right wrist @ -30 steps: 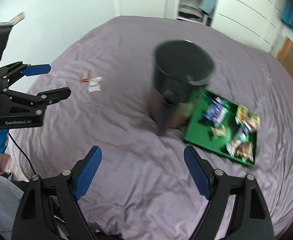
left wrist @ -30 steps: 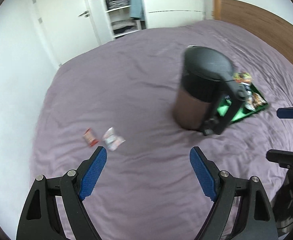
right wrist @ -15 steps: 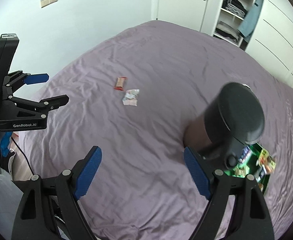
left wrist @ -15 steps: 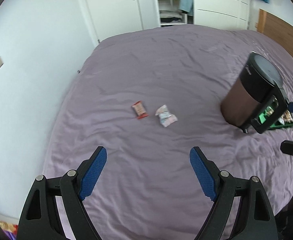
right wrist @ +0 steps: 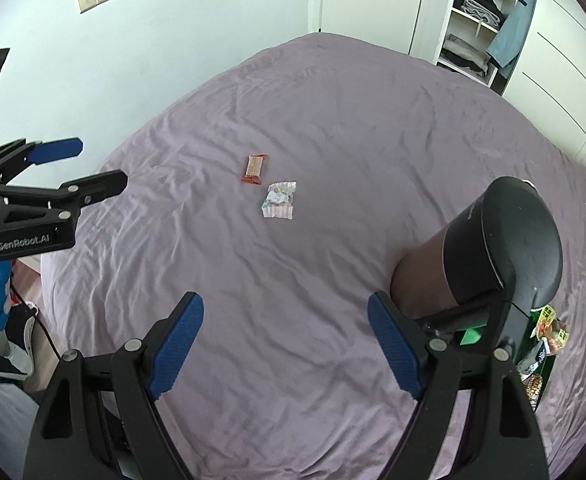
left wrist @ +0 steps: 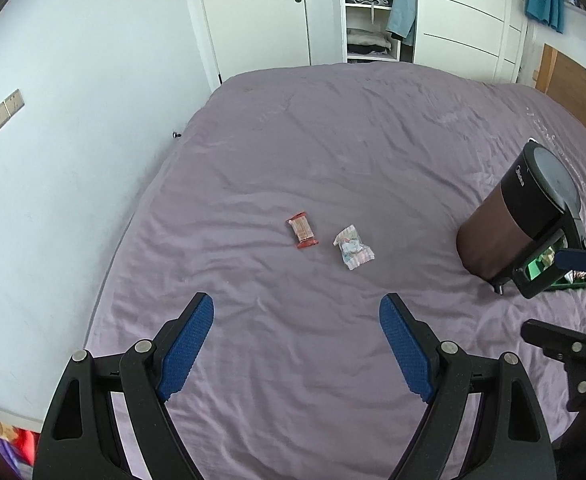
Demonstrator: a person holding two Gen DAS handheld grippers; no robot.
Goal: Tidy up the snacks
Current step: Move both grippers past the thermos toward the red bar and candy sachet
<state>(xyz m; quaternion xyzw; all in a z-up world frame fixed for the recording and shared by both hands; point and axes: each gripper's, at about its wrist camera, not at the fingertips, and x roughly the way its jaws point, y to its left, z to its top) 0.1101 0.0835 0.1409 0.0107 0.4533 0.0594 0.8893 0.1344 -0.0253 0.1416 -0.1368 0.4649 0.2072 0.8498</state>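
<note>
One "GenRobot.AI" mark (left gripper [right wrist: 93,164], white letters)

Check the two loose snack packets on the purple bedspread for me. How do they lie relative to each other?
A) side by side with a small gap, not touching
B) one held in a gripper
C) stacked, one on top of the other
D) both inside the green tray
A: the red-ended packet and the pale packet lie flat on the bedspread, with bare cloth showing between them.
</note>
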